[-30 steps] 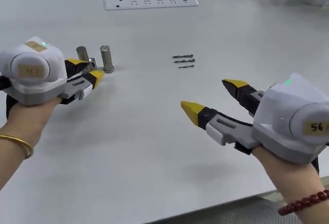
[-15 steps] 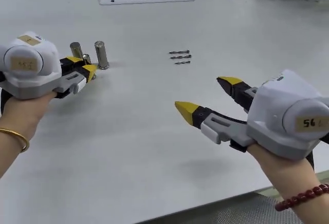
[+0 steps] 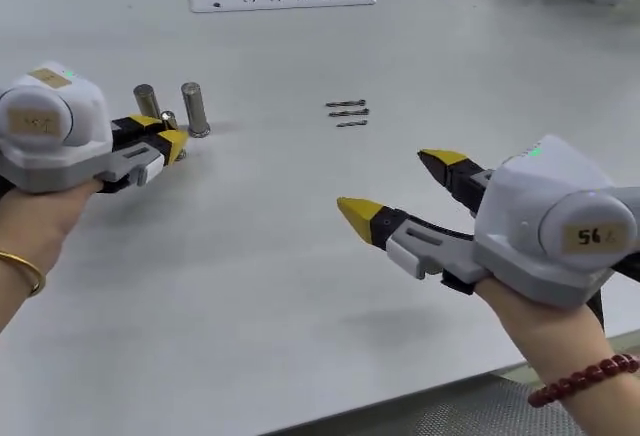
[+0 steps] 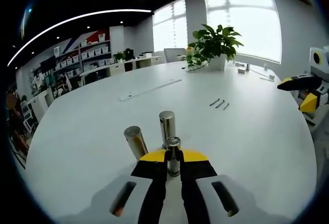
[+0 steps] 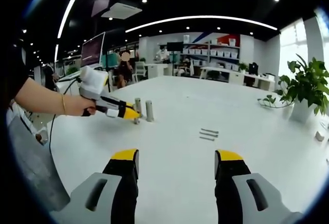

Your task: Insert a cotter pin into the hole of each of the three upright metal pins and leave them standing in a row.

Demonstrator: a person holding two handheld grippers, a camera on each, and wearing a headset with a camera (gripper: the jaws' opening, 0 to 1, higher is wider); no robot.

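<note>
On the bench (image 3: 280,296), left gripper (image 4: 174,158) clamps a metal pin (image 4: 173,144); right gripper (image 3: 398,186), jaws wide, should pinch one cotter pin (image 3: 348,113) squarely.

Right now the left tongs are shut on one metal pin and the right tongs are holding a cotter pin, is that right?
Not quite. The left tongs are shut on one metal pin, but the right tongs are open and empty; the right gripper view shows all three cotter pins lying on the table.
</note>
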